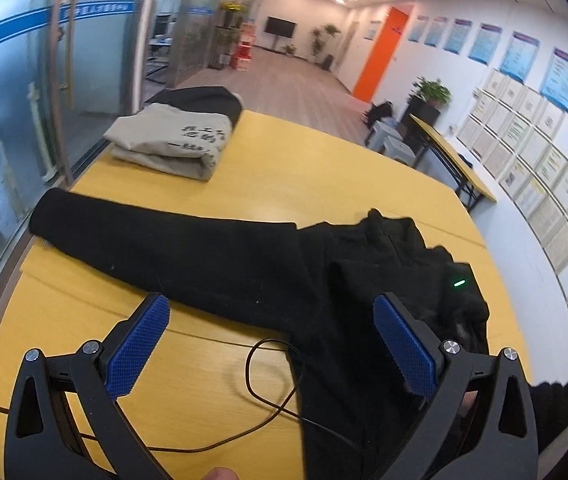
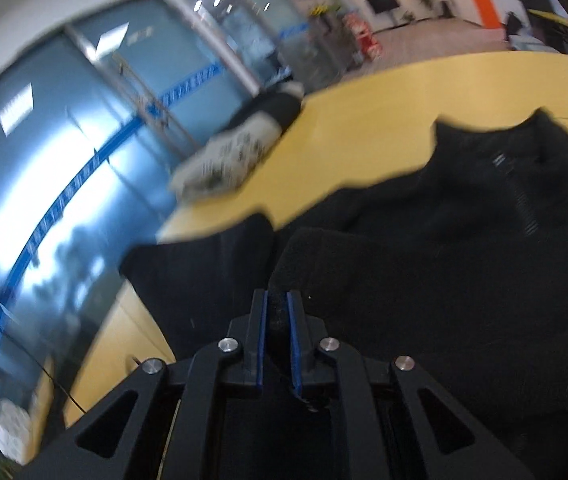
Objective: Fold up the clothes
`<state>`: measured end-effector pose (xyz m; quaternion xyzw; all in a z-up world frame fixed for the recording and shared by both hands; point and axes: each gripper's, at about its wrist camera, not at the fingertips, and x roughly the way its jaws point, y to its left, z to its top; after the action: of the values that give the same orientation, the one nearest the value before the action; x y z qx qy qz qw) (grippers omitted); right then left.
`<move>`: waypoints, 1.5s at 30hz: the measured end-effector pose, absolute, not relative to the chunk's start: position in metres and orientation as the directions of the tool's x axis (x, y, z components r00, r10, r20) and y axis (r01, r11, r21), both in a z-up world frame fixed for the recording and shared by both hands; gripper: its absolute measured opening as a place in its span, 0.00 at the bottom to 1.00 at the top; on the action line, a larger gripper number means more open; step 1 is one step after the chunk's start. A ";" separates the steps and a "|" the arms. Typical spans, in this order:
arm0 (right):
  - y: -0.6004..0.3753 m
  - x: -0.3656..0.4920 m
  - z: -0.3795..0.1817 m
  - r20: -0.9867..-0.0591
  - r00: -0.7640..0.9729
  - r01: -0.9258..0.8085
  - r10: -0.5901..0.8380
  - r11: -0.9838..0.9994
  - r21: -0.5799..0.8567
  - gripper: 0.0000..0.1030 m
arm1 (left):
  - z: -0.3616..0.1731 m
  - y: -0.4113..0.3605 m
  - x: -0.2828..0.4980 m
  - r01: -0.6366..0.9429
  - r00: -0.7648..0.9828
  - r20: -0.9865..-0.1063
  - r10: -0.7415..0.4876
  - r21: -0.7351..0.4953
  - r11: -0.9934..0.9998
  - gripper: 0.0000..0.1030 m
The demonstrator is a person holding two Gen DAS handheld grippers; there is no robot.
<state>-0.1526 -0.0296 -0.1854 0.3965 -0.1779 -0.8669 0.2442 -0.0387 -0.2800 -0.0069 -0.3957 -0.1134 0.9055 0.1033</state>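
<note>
A black zip-neck sweater [image 1: 284, 264] lies on the yellow table [image 1: 304, 160], one sleeve stretched out to the left. My left gripper [image 1: 271, 320] is open and empty, hovering just above the sweater near where that sleeve joins the body. My right gripper [image 2: 277, 300] is shut on a fold of the black sweater [image 2: 464, 248], apparently the other sleeve, held over the body. The right wrist view is blurred by motion.
A folded beige garment with black lettering [image 1: 171, 144] lies on a black one at the table's far left corner, also in the right wrist view [image 2: 227, 160]. A thin black cable [image 1: 267, 400] loops across the near table. A glass wall [image 1: 23, 100] runs along the left edge.
</note>
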 end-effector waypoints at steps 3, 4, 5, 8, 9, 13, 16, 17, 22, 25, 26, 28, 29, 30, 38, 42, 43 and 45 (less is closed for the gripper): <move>-0.050 -0.147 -0.211 -0.632 -0.451 0.364 -0.630 -0.777 0.514 0.17 | -0.009 -0.266 -0.048 -0.161 -0.654 -0.687 0.316 -0.281 -0.946 1.00; -0.054 -0.141 -0.212 -0.643 -0.424 0.395 -0.638 -0.769 0.502 0.20 | -0.010 -0.259 -0.053 -0.183 -0.648 -0.685 0.332 -0.282 -0.942 1.00; -0.055 -0.132 -0.209 -0.648 -0.408 0.429 -0.643 -0.762 0.485 0.27 | -0.013 -0.249 -0.058 -0.209 -0.640 -0.683 0.352 -0.286 -0.935 1.00; -0.017 -0.097 -0.183 -0.634 -0.454 0.466 -0.626 -0.773 0.430 0.44 | -0.022 -0.210 -0.078 -0.301 -0.604 -0.675 0.424 -0.299 -0.906 1.00; 0.005 -0.087 -0.174 -0.633 -0.491 0.446 -0.599 -0.797 0.407 0.54 | -0.026 -0.194 -0.087 -0.338 -0.589 -0.671 0.451 -0.302 -0.891 1.00; 0.115 -0.039 -0.142 -0.672 -0.646 0.323 -0.363 -0.927 0.190 0.72 | -0.052 -0.121 -0.132 -0.474 -0.503 -0.652 0.567 -0.341 -0.812 1.00; 0.190 -0.018 -0.145 -0.735 -0.670 0.241 -0.105 -0.967 -0.082 0.73 | -0.092 -0.066 -0.173 -0.521 -0.423 -0.675 0.604 -0.364 -0.772 1.00; 0.208 -0.017 -0.153 -0.760 -0.647 0.241 -0.055 -0.961 -0.135 0.73 | -0.111 -0.047 -0.188 -0.525 -0.391 -0.700 0.598 -0.364 -0.769 1.00; 0.268 -0.018 -0.192 -0.819 -0.565 0.266 0.095 -0.920 -0.289 0.45 | -0.192 0.013 -0.229 -0.477 -0.289 -0.831 0.475 -0.305 -0.824 1.00; 0.289 -0.013 -0.178 -0.761 -0.648 0.161 0.032 -0.971 -0.178 0.17 | -0.195 0.020 -0.226 -0.479 -0.362 -0.817 0.449 -0.251 -0.841 1.00; 0.296 -0.006 -0.163 -0.714 -0.700 0.097 0.024 -0.987 -0.128 0.14 | -0.195 0.021 -0.225 -0.472 -0.367 -0.817 0.445 -0.248 -0.846 1.00; 0.312 0.011 -0.141 -0.640 -0.766 -0.041 0.050 -0.999 -0.028 0.14 | -0.196 0.022 -0.223 -0.467 -0.379 -0.816 0.437 -0.239 -0.851 1.00; 0.323 0.019 -0.140 -0.634 -0.771 -0.111 0.063 -0.993 0.037 0.14 | -0.197 0.023 -0.222 -0.468 -0.387 -0.814 0.433 -0.231 -0.853 1.00; 0.333 0.024 -0.148 -0.658 -0.749 -0.168 0.071 -0.982 0.086 0.14 | -0.198 0.023 -0.221 -0.467 -0.392 -0.814 0.428 -0.225 -0.855 1.00; 0.364 0.038 -0.194 -0.785 -0.616 -0.278 0.067 -0.951 0.137 0.59 | -0.194 0.017 -0.217 -0.483 -0.379 -0.820 0.428 -0.220 -0.848 1.00; 0.348 0.035 -0.165 -0.785 -0.619 -0.182 0.033 -0.978 0.102 0.62 | -0.182 -0.008 -0.205 -0.448 -0.324 -0.811 0.487 -0.322 -0.834 1.00; 0.338 0.034 -0.151 -0.775 -0.632 -0.132 0.018 -0.988 0.084 0.62 | -0.180 -0.016 -0.200 -0.454 -0.313 -0.811 0.494 -0.328 -0.828 1.00; 0.318 0.034 -0.122 -0.746 -0.665 -0.025 -0.019 -0.999 0.047 0.63 | -0.177 -0.029 -0.187 -0.466 -0.304 -0.814 0.495 -0.326 -0.822 1.00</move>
<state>0.0341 0.3180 -0.1218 0.4091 -0.0267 -0.9121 -0.0018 -0.1870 -0.0293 -0.1768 -0.5093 -0.0142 0.8073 0.2977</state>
